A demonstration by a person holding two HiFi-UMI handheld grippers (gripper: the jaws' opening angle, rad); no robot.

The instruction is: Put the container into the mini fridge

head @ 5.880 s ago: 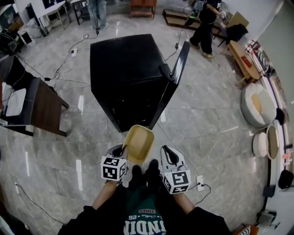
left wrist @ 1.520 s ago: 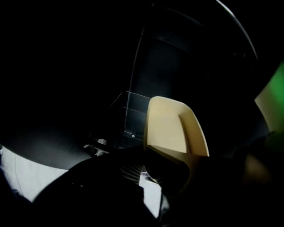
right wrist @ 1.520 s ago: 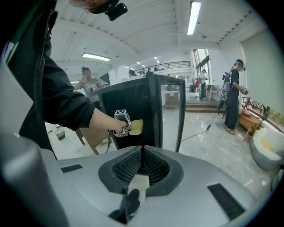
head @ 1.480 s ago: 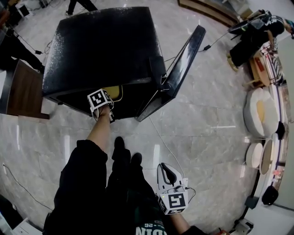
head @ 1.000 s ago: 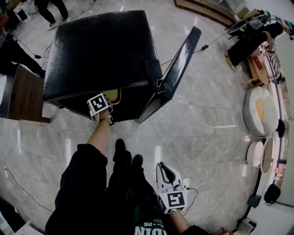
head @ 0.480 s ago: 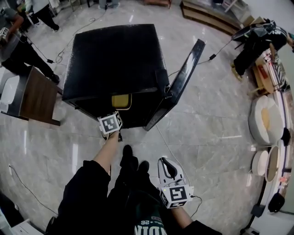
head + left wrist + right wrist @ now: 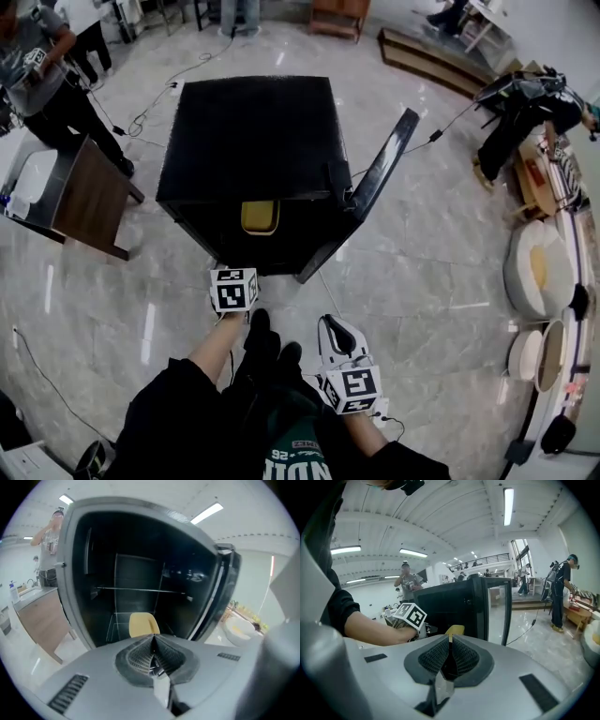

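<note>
The black mini fridge [image 7: 248,131] stands on the marble floor with its door [image 7: 377,186] swung open to the right. The yellow container [image 7: 260,217] sits inside it, low at the front; in the left gripper view the container [image 7: 143,624] rests under the wire shelf [image 7: 140,590]. My left gripper [image 7: 233,281] hangs just outside the fridge opening, shut and empty [image 7: 153,640]. My right gripper [image 7: 335,330] is lower, near my legs, shut with nothing in it [image 7: 450,640]. From the right gripper view the left gripper's marker cube [image 7: 410,615] and the container [image 7: 455,630] show ahead.
A brown table [image 7: 89,202] stands left of the fridge with a person [image 7: 42,70] behind it. Another person [image 7: 511,122] bends over at the far right. White round cushions [image 7: 534,267] line the right wall. A cable [image 7: 352,300] runs across the floor from the fridge.
My left gripper has let go of the container inside the fridge and drawn back out toward me. The right gripper has stayed low by my legs.
</note>
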